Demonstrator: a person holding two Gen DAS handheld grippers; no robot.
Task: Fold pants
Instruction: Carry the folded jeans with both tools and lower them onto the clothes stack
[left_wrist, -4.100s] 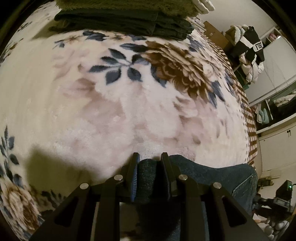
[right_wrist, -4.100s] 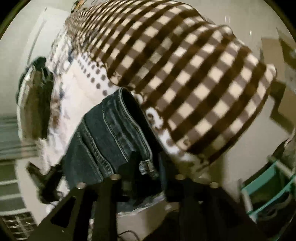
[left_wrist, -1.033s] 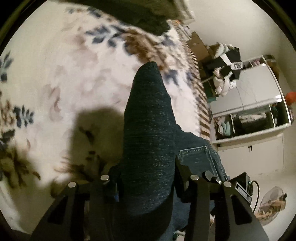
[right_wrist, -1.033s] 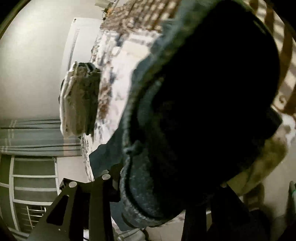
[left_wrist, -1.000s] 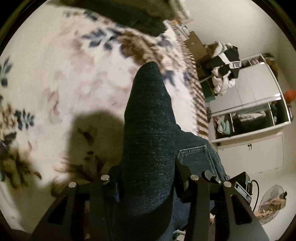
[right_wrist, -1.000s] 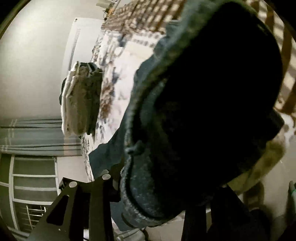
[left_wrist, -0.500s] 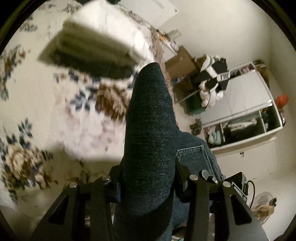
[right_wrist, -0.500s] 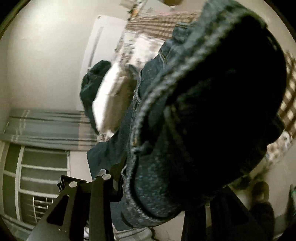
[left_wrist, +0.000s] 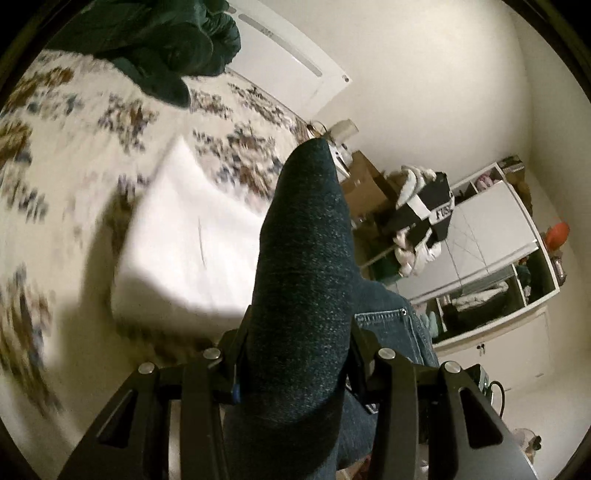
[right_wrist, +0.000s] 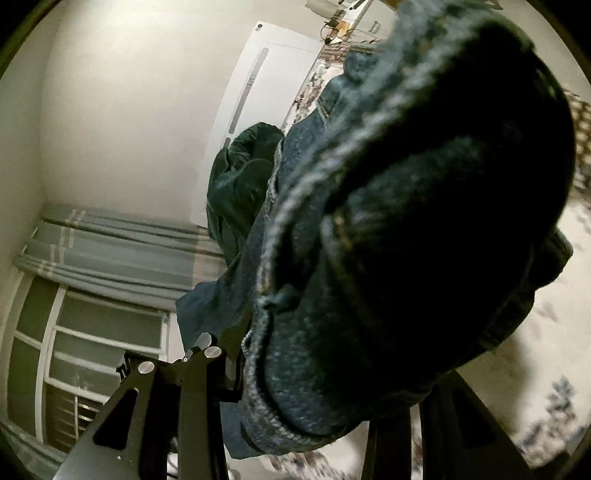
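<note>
The left tongs (left_wrist: 295, 354) are clamped on a thick fold of the dark denim jeans (left_wrist: 306, 280), which rises between the two fingers as a rounded hump and hides the fingertips and most of the room past them. To the right of that hump a lighter blue part of the jeans with a stitched pocket edge hangs down and is cut off at the lower frame edge.

The jeans are lifted clear of the bed, whose floral blanket (left_wrist: 74, 155) spreads out to the left of the hump, badly blurred. A white folded stack (left_wrist: 184, 240) lies on the blanket just left of the jeans; its make cannot be told through the blur and glare. A dark green garment (left_wrist: 162, 48) sits crumpled on the blanket far beyond the stack, partly cut off at the top. To the right of the jeans stands a white wardrobe (left_wrist: 491, 236) with open shelves of clothes, and a black-and-white garment (left_wrist: 424, 214) lies heaped in front of it.

In the right wrist view the right tongs (right_wrist: 317, 373) grip a bunched mass of the same jeans (right_wrist: 406, 240), so close to the lens that it is mostly black and out of focus. It covers the right finger completely; only the left finger (right_wrist: 229, 354) shows. Left of the jeans a grey curtain (right_wrist: 110, 251) hangs above a window.
</note>
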